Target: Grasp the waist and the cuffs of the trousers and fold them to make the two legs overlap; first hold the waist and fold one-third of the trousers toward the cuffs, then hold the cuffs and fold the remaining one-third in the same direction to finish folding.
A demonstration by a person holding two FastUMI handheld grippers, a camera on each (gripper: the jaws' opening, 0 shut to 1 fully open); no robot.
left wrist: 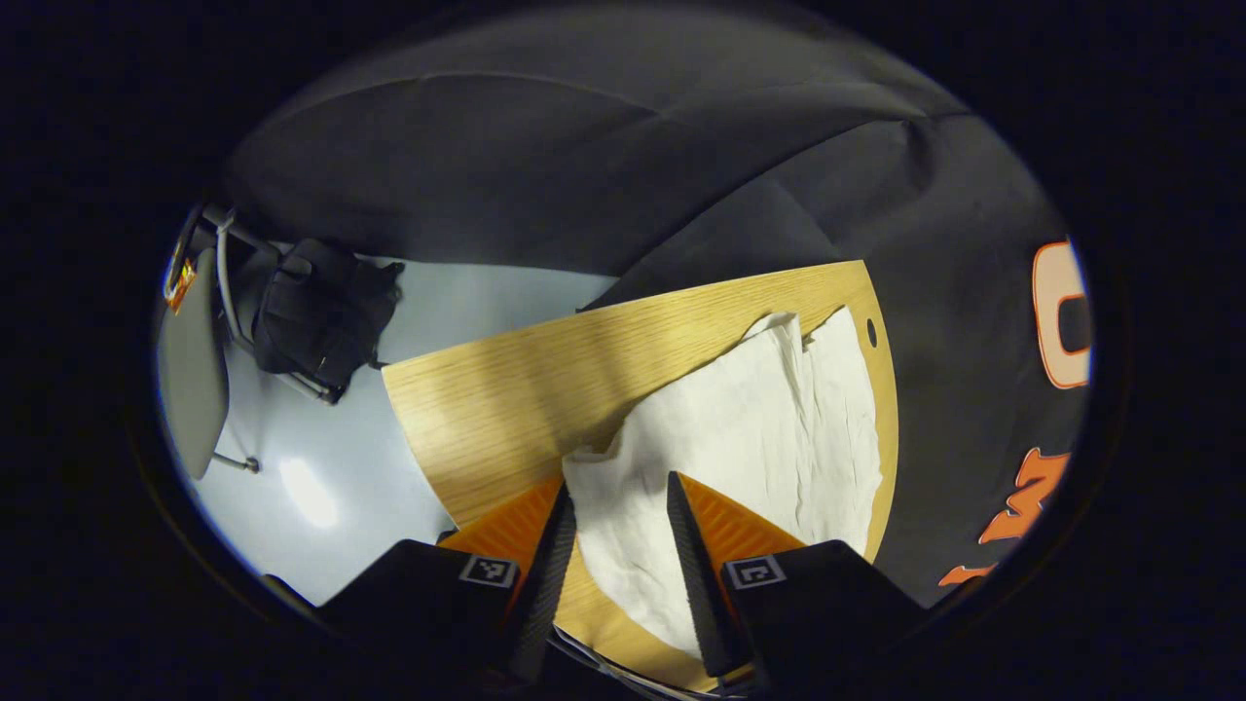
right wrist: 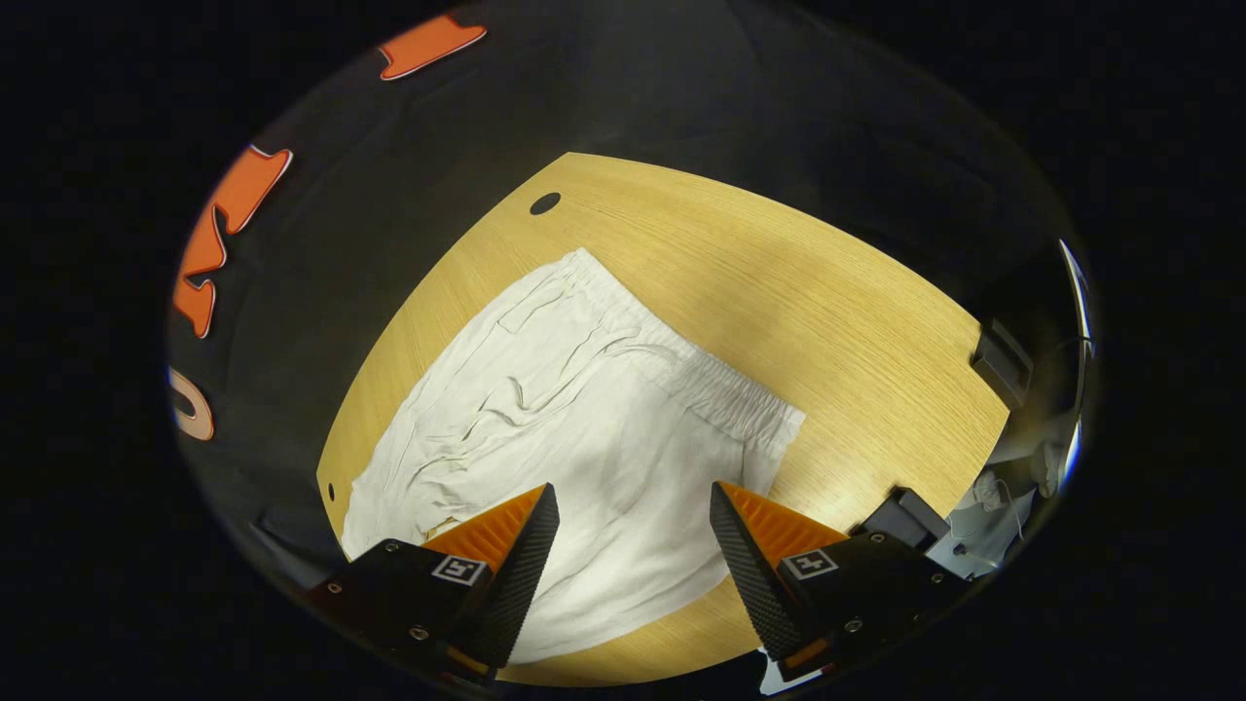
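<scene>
White trousers (right wrist: pixel 574 428): spread flat on the wooden desk (right wrist: pixel 798 302), elastic gathered waist (right wrist: pixel 701 375) toward the desk's middle, fabric creased, legs running toward the desk edge near the booth wall; in the left gripper view the same trousers (left wrist: pixel 740 438) lie across the desk's (left wrist: pixel 506 389) right part. Left gripper (left wrist: pixel 619 506): jaws spread wide, poised over the near edge of the cloth, nothing held; right gripper (right wrist: pixel 635 511): jaws spread wide above the cloth below the waist, nothing held. Also present: black bag (left wrist: pixel 321 312) and chair (left wrist: pixel 195 360) on the pale floor (left wrist: pixel 321 477) beyond the desk.
</scene>
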